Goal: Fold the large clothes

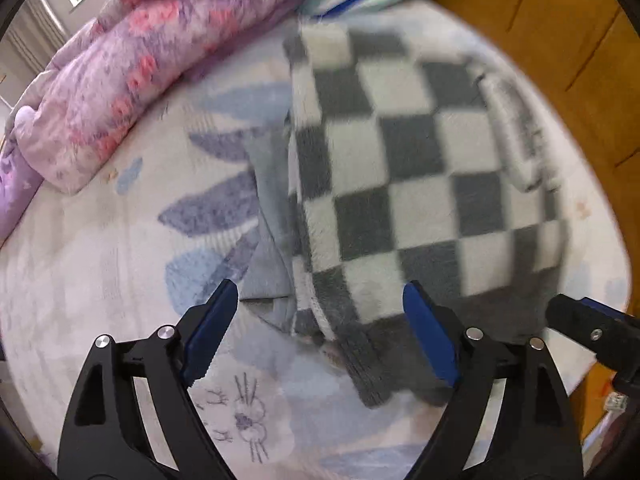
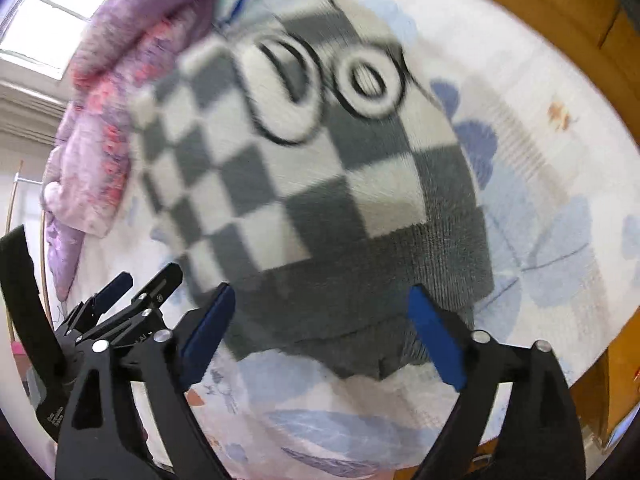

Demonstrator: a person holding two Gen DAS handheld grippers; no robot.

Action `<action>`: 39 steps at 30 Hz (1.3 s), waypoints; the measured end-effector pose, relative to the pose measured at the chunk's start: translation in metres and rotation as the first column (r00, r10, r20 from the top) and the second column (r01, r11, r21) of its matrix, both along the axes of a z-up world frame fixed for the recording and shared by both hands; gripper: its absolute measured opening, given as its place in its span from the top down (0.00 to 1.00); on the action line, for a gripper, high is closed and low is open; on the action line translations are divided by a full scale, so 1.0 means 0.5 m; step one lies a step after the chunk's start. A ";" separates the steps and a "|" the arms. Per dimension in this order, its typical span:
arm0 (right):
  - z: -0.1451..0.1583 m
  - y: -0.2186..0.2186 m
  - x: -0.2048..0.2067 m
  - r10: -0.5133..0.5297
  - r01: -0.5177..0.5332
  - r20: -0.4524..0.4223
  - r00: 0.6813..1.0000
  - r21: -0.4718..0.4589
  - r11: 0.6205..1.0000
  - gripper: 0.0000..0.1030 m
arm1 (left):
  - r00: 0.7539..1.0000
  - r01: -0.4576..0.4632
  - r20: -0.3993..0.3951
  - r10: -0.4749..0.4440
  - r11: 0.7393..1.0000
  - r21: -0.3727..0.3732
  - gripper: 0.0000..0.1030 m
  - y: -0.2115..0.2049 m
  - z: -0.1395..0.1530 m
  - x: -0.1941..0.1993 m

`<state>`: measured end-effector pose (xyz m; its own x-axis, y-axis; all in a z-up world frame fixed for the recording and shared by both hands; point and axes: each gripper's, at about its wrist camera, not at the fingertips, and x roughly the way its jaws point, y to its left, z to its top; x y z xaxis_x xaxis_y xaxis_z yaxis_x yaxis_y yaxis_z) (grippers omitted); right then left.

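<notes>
The checkered sweater (image 1: 404,184) lies folded on the bed sheet (image 1: 100,272), a grey and white fleece with a ribbed grey hem toward the bottom of each frame. In the right wrist view it fills the middle, and 2 large ring-shaped motifs with black outlines sit near the top centre; whether they are letters cannot be told through the blur. No brand or label can be read.

The left gripper (image 1: 320,334) hovers at the bottom centre of its view, its blue pads spread wide, with the sweater's hem and a grey-blue inner layer showing between them, unclamped. The right gripper (image 2: 322,336) is likewise spread apart above the hem, gripping nothing.

A floral purple quilt (image 1: 132,80) is bunched at the upper left, and the wooden floor (image 1: 560,32) shows at the upper right.
</notes>
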<state>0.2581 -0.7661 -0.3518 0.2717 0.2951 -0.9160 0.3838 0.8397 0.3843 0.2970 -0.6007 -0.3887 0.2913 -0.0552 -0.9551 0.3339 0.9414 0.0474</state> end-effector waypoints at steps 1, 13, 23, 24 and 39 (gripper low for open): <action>0.023 0.007 -0.005 0.003 -0.002 0.019 1.000 -0.008 1.000 0.17 | 1.000 -0.002 -0.017 0.002 1.000 -0.024 0.17 0.005 0.019 -0.007; 0.313 0.119 -0.155 0.084 -0.008 0.321 0.943 -0.231 0.973 0.07 | 0.990 -0.021 0.136 0.045 0.984 -0.178 0.11 0.145 0.318 -0.121; 0.507 0.308 -0.266 0.218 -0.086 0.455 0.863 -0.293 0.952 0.07 | 0.949 -0.085 0.282 0.143 0.974 -0.208 0.08 0.355 0.551 -0.271; 0.517 0.323 -0.272 0.226 -0.092 0.462 0.858 -0.296 0.951 0.07 | 0.947 -0.099 0.278 0.160 0.970 -0.224 0.08 0.379 0.565 -0.285; 0.624 0.559 -0.420 0.315 -0.090 0.529 0.788 -0.407 0.909 0.07 | 0.928 -0.158 0.287 0.239 0.947 -0.279 0.06 0.634 0.664 -0.454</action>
